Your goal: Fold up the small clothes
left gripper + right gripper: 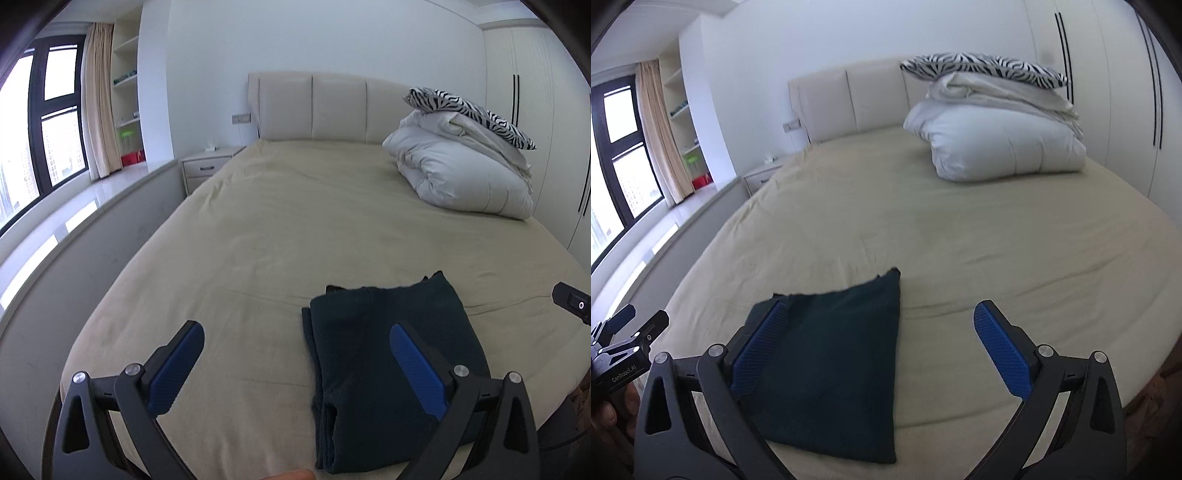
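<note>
Dark green garment (pixel 391 373) lies folded into a compact stack near the foot of the bed (pixel 258 229), flat, nothing gripping it. Your left claw (pixel 295 369) and right claw (pixel 882 354) both hang above it, spread wide, empty. Fold looks finished. Next: check the edges, square any stray corner.

both wrist cameras look down the bed (pixel 258 229) toward the headboard (pixel 849 99) — sharing the dark folded garment (pixel 834 369) close below.
</note>
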`<state>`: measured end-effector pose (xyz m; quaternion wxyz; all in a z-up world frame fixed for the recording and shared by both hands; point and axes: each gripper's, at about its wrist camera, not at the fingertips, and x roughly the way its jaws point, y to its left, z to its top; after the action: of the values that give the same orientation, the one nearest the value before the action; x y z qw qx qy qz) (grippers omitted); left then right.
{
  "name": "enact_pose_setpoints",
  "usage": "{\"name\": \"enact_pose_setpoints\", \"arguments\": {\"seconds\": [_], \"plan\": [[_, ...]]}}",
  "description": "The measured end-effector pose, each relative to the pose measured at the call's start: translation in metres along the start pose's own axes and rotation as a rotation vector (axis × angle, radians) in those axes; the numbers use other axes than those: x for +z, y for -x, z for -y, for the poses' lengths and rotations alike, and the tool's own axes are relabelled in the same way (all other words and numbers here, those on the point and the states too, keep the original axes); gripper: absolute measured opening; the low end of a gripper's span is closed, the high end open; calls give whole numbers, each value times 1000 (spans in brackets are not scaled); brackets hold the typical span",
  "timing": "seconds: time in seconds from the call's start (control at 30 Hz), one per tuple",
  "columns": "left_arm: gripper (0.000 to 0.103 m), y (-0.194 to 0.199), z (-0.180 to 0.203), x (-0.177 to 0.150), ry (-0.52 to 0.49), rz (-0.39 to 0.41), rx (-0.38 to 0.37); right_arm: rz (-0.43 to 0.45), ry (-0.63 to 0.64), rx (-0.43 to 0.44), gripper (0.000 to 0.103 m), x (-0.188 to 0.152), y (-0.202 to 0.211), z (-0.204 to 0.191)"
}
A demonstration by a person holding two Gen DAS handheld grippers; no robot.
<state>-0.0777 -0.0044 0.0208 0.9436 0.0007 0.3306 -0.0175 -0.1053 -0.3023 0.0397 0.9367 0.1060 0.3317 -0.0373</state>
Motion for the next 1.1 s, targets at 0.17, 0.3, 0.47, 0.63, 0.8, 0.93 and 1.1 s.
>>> {"name": "enact_pose_setpoints", "arguments": {"seconds": [0.17, 0.3, 0.47, 0.63, 0.8, 0.93, 1.1], "plan": [[103, -16, -3, -13, 29, -94, -4, -102, -20, -66, 103, -22, -33, 2], [103, -22, -3, -17, 32, -128, -9, -147, -37, -77, 103, -31, -48, 4], [103, -27, 0, -23, 18, -150, -4, -166, 10, -91, 103, -40, -58, -4], [103, -31, -1, -29, 14, -165, 6, -178, 45, -110, 103, -46, -63, -10], [103, -36, -1, -34, 3, -177, 16, -181, 71, -146, 103, -52, -68, -13], [103, -39, -1, -37, -2, -187, 24, -190, 89, -173, 103, -57, -74, -15], [103, -41, -1, -39, -4, -189, 27, -201, 95, -174, 103, -61, -79, -16]]}}
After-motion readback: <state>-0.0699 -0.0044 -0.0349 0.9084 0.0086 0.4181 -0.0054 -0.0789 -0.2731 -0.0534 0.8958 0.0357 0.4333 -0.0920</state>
